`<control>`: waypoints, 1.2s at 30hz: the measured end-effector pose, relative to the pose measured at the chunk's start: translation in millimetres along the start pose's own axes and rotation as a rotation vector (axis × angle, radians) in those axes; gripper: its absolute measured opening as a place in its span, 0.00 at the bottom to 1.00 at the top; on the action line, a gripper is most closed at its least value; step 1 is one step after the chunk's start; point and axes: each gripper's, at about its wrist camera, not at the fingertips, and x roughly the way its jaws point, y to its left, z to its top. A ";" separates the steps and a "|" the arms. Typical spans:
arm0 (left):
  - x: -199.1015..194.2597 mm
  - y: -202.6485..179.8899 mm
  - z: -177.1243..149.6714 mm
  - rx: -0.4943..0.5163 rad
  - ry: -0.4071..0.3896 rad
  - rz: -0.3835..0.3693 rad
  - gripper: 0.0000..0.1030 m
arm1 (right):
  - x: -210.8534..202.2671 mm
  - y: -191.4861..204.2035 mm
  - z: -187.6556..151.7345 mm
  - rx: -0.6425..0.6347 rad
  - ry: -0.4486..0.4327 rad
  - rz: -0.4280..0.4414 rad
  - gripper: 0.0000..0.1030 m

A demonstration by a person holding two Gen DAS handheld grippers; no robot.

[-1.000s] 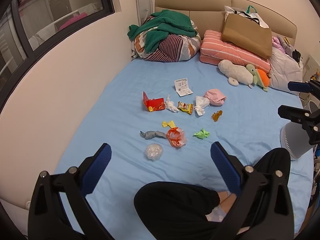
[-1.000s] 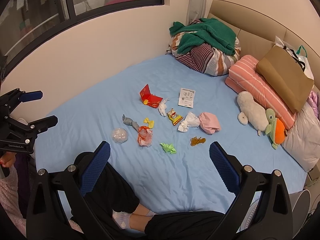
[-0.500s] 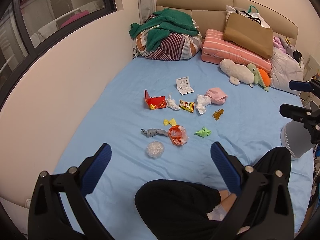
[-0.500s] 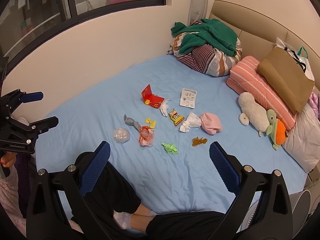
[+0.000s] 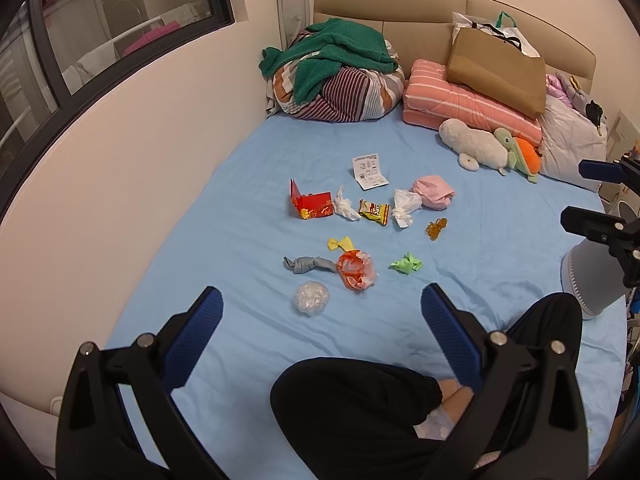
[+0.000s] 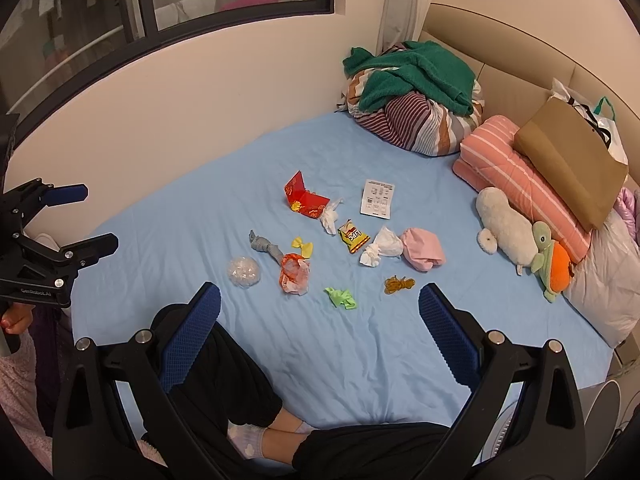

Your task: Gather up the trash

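Left wrist view: left gripper hung above the near end of the bed, fingers spread wide, nothing between them.
Right wrist view: right gripper likewise spread wide and empty, above the bed.
Cross-check: right gripper also showed at 3 o'clock in the left view, left gripper at 9 o'clock in the right view; both parted there too.
Person: sat at 6 o'clock, black trousers over the near sheet.
Trash, location: all lay loose on the blue sheet near the frame centre, ahead of both grippers, touching neither.
Near row (left view): clear plastic ball at about 7 o'clock of the cluster; orange wrapper beside a grey twisted scrap; yellow bow scrap just behind; green scrap toward 4 o'clock.
Far row: red box, white tissue, snack packet, second tissue, pink wad, tangle of rubber bands, printed paper slip at 12 o'clock.
Headboard end: bedding bundle, folded pink blanket, paper bag, plush toys. Judged not trash.
Bin: none identified; a white round object at 3 o'clock was only partly seen.
Progress: judged at the start. No piece appeared collected.
Remaining: every piece listed. Plastic ball and orange wrapper looked closest to reach.
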 end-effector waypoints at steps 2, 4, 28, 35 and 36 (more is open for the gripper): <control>-0.1 0.0 -0.2 0.001 -0.001 0.000 0.96 | -2.7 0.4 0.1 -0.001 -0.001 0.000 0.93; -0.1 0.1 0.0 -0.001 -0.001 0.000 0.96 | -3.4 1.0 0.4 0.000 -0.003 -0.001 0.93; -3.1 -1.2 -5.9 0.001 -0.003 0.003 0.96 | -11.4 0.0 -6.6 -0.003 -0.011 0.001 0.93; -4.1 -2.0 -6.8 0.001 -0.004 0.003 0.96 | -9.8 2.7 -7.9 -0.007 -0.009 0.004 0.93; -4.3 -1.8 -8.7 -0.001 -0.004 0.004 0.96 | -9.8 3.0 -7.5 -0.009 -0.009 0.005 0.93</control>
